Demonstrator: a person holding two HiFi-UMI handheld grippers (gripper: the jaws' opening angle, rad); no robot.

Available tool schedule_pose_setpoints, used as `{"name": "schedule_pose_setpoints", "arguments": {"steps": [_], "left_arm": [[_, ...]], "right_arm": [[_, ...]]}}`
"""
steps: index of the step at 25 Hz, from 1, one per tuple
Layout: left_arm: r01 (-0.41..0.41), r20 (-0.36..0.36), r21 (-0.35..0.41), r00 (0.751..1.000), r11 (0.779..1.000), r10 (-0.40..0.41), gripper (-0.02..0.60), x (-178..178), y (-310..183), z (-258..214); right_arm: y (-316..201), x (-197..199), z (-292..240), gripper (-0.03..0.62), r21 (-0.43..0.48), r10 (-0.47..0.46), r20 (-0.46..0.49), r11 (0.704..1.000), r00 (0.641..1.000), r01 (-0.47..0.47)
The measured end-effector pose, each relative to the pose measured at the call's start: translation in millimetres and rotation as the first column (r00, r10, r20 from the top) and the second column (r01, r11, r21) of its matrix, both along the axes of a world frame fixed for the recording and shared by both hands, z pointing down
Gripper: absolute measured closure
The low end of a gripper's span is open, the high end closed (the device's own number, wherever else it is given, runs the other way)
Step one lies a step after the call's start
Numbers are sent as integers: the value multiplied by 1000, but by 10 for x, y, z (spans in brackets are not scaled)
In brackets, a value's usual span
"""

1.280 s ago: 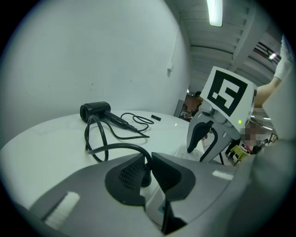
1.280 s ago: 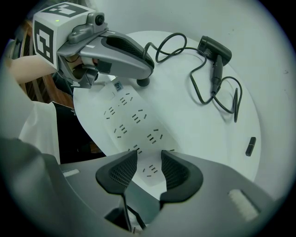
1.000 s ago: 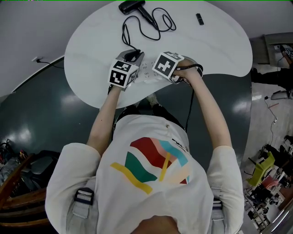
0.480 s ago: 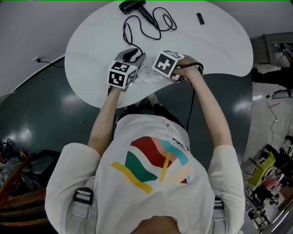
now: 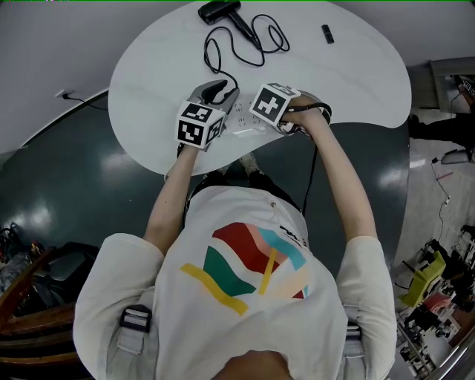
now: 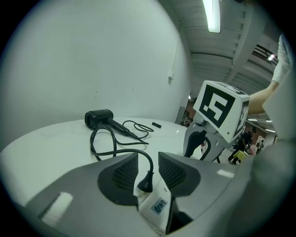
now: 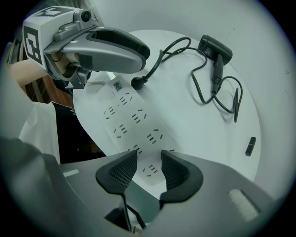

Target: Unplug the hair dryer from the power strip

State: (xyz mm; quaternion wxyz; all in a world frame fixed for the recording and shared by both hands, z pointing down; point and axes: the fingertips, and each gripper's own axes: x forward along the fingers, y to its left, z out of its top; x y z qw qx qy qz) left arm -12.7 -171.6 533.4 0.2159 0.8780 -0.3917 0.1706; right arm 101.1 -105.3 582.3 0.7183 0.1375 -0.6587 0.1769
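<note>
The black plug stands at the white power strip's end, loose between the left gripper's jaws, which have just opened. The strip's other end lies under the right gripper. The black hair dryer lies well beyond both, its cord looped.

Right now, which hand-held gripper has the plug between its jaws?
Left hand-held gripper: its jaws, just opened, flank the black plug; the right hand-held gripper has only power strip there.

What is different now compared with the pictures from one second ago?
The left gripper has just been opening its jaws; the plug stands between them, not gripped. The right gripper stays open over the strip; the dryer lies as before.
</note>
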Motion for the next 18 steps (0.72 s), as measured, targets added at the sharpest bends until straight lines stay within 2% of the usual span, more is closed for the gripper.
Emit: {"name": "schedule_pose_setpoints", "arguments": {"steps": [5, 10, 12, 18], "left_arm": [[26, -15, 28, 1000, 999, -25, 467, -48, -40, -139], [64, -29, 101, 998, 993, -61, 548, -95, -120, -438], [90, -38, 132, 996, 987, -85, 579, -123, -159, -571], [164, -107, 233, 984, 959, -142, 581, -187, -123, -1135]], "right_arm": [[-17, 11, 0, 414, 10, 1, 9, 1000, 1000, -1], [-23, 18, -13, 414, 19, 1, 16, 1000, 1000, -1], [-25, 18, -10, 414, 21, 1, 17, 1000, 1000, -2], [-16, 14, 5, 419, 40, 9, 42, 999, 999, -11]]}}
